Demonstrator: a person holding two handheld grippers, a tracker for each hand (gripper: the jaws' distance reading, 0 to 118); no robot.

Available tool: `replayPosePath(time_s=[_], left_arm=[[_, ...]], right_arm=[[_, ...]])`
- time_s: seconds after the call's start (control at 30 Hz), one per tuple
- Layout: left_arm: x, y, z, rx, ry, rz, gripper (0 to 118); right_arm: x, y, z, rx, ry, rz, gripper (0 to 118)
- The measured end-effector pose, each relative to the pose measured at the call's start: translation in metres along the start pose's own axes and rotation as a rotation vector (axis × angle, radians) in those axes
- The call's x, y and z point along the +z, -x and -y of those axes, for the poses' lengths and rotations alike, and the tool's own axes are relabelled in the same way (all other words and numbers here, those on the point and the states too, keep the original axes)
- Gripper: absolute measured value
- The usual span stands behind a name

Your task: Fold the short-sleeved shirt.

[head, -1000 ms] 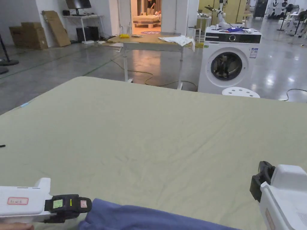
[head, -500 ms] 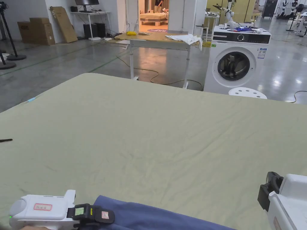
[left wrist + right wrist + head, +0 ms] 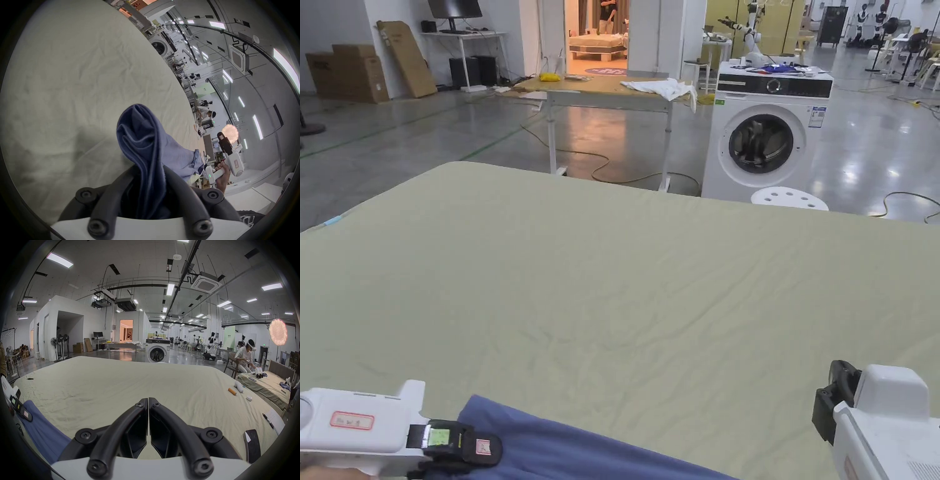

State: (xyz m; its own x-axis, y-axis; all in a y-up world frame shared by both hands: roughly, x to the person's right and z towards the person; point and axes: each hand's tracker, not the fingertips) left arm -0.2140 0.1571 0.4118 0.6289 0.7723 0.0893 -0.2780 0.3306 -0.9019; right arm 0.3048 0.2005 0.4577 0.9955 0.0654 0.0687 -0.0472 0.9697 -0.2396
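The blue shirt (image 3: 569, 447) lies bunched at the near left edge of the bed (image 3: 625, 281). The left claw (image 3: 146, 183) is clamped on a fold of it; the right claw (image 3: 148, 404) is pressed together, empty. Better to lift and spread it toward the wide free middle, away from the edge.

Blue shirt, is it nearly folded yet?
Not nearly. Done: the left gripper has a bunch of the blue shirt pinched between its jaws. In hand: the shirt lies crumpled at the near edge of the bed. Left: spreading it flat and every fold. The right gripper is shut on nothing.
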Motion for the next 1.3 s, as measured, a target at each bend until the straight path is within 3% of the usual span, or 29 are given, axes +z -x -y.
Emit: replayPosePath(time_s=[0.13,0.37,0.5,0.77,0.9,1.13,1.23,1.3], left_arm=[[0.026,-0.031,-0.005,-0.094,-0.020,-0.141,1],[0.059,-0.077,-0.002,-0.112,-0.053,-0.364,1],[0.052,-0.092,-0.002,-0.149,-0.034,-0.352,1],[-0.016,-0.132,0.010,-0.137,0.052,-0.155,2],[-0.070,-0.151,0.017,-0.218,0.100,-0.185,2],[-0.172,-0.155,0.047,-0.287,0.245,-0.374,4],[-0.193,-0.148,0.051,-0.254,0.240,-0.402,8],[-0.199,-0.144,0.053,-0.259,0.239,-0.403,20]], right_arm=[[-0.002,-0.003,-0.001,-0.002,0.002,-0.004,0],[-0.010,-0.007,0.000,0.001,0.003,-0.037,0],[-0.014,-0.008,-0.001,-0.004,0.008,-0.053,0],[-0.013,-0.010,0.000,-0.002,0.014,-0.060,0],[-0.010,-0.014,0.002,0.001,0.021,-0.051,0],[-0.005,-0.022,0.008,0.014,0.040,-0.028,0],[-0.003,-0.026,0.011,0.014,0.047,-0.020,0],[-0.002,-0.028,0.012,0.016,0.052,-0.014,0]])
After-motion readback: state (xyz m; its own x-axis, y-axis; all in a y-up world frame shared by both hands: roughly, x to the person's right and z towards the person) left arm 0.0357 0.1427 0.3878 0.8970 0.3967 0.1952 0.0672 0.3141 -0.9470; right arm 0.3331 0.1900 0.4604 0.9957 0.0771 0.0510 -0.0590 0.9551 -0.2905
